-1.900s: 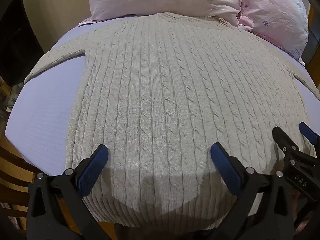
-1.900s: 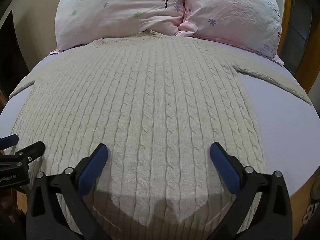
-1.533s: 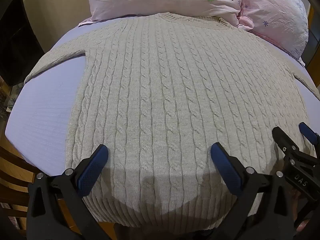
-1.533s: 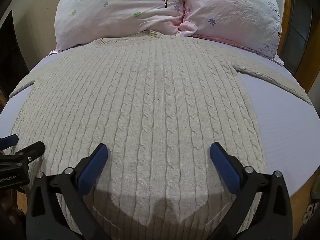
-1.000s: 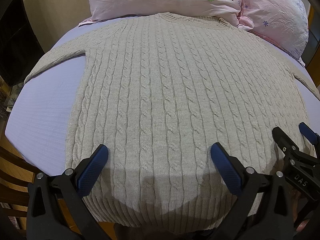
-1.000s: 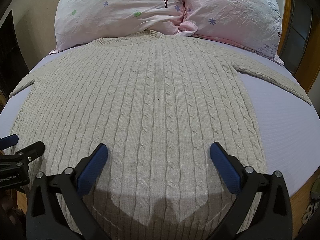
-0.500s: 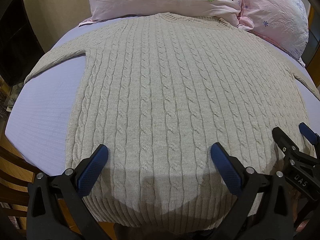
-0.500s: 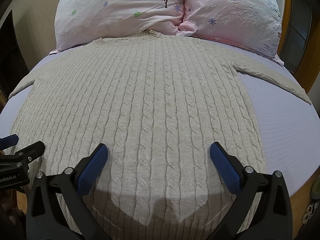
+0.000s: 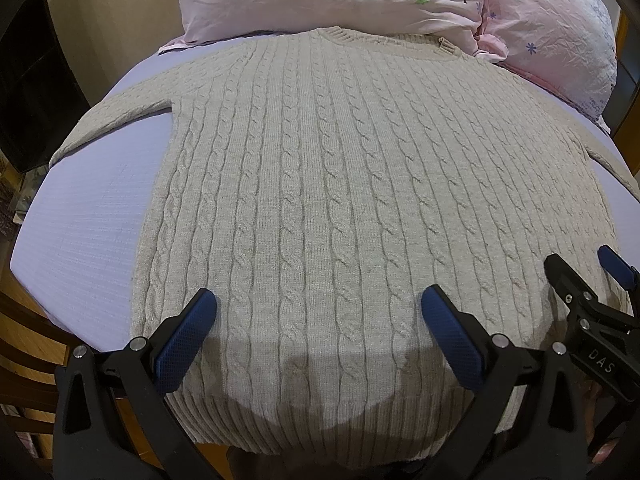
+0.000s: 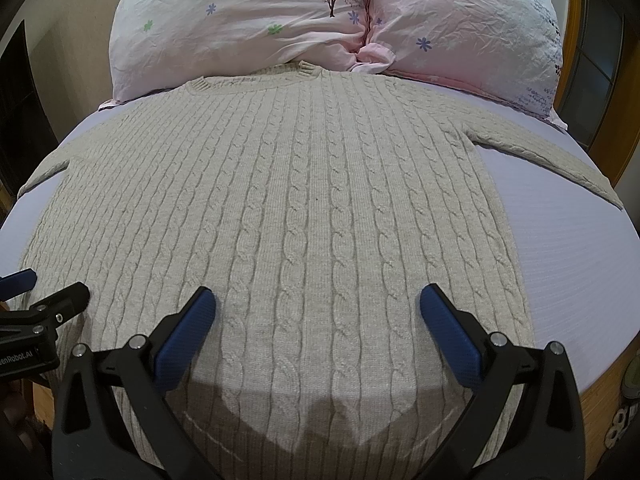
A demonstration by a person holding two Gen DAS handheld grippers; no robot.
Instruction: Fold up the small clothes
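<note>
beige cable-knit sweater [image 9: 340, 200] lies flat and spread across the lavender bed sheet [image 9: 92, 220], filling the frame centre, collar at the top under the pink pillows [image 10: 320, 20], sleeves running out to the left and right edges. folding looks not started. risk: a one-layer pinch at the hem would drag the knit and bunch it, and uneven lifts from the two sides would skew the fold; the hem hangs over the bed edge, so it could slide off. left gripper [image 9: 316, 320] sits at the bottom of the frame, jaws wide apart, holding nothing, hovering over the lower hem. right gripper [image 10: 316, 320] likewise spread wide, empty, above the hem.
</note>
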